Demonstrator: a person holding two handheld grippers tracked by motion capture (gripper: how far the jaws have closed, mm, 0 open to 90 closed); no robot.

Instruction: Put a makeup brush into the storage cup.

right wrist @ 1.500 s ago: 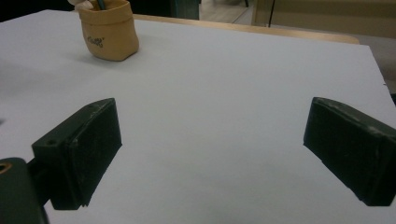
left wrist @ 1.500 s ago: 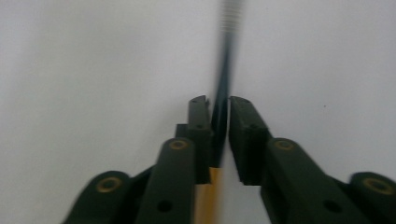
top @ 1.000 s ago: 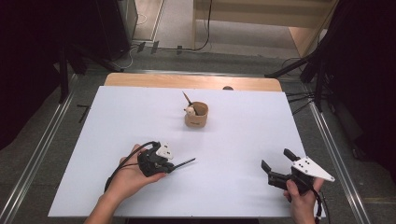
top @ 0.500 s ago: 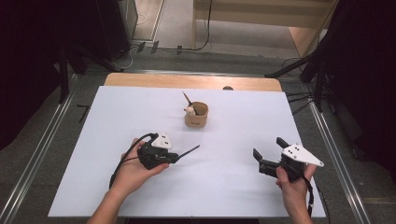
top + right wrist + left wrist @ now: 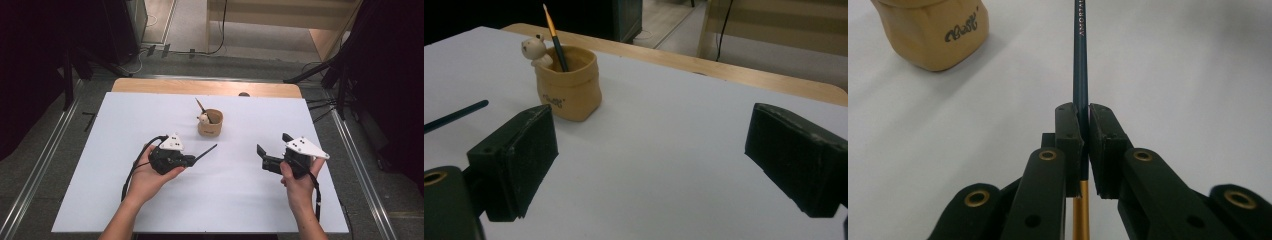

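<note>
Item: slim dark-teal pencil with gold end (image 5: 1081,60), lettered, centre frame over white worktop (image 5: 240,200).
Left claw (image 5: 1084,130): clenched on pencil.
Right claw (image 5: 651,150): released, nothing between.
Hidden: pencil tip cut off at top edge.

— What do we see past our right gripper (image 5: 651,165)?
— Jaws wide apart, nothing between them. Beyond the left jaw, a pot (image 5: 569,82) with a brush (image 5: 555,37); another brush (image 5: 455,116) lies left of the pot.
</note>
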